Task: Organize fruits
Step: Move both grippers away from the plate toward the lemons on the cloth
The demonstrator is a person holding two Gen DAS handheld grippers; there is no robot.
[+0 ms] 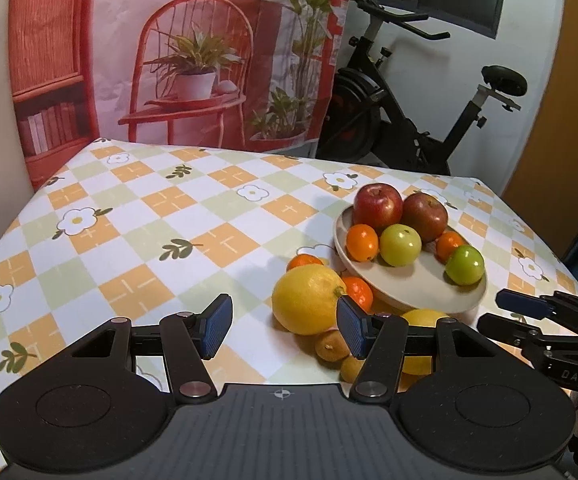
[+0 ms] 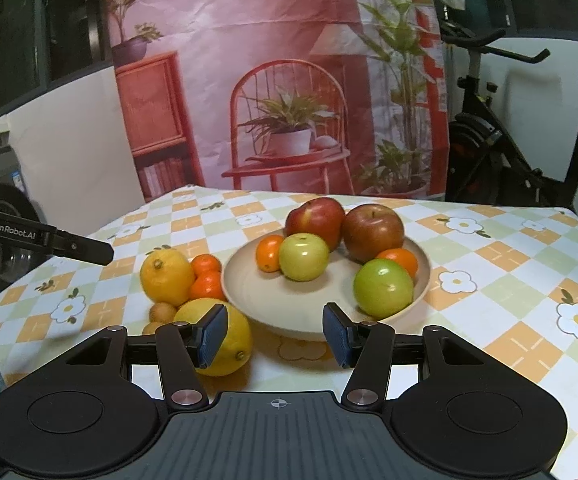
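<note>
Six fruits sit in the plate (image 2: 249, 300); five or more lie loose on the counter (image 1: 129, 240) beside it.

You have two red apples (image 2: 315, 220), two green fruits (image 2: 304, 257) and two small oranges (image 2: 270, 254) plated at mid-frame in the right wrist view. Left of the plate lie two lemons (image 2: 167, 277), two oranges (image 2: 208, 286) and some small brownish fruits (image 2: 162, 312). The lemons look firm, waxy and likely to roll, so take one across its middle; the small fruits look soft, so squeeze lightly. Your left gripper (image 1: 285, 326) and right gripper (image 2: 275, 338) both have jaws parted with nothing between them. Legible writing: "GenRobot.AI" on the left gripper at mid-left of the right wrist view, "DAS" on the right gripper at lower right of the left wrist view.
</note>
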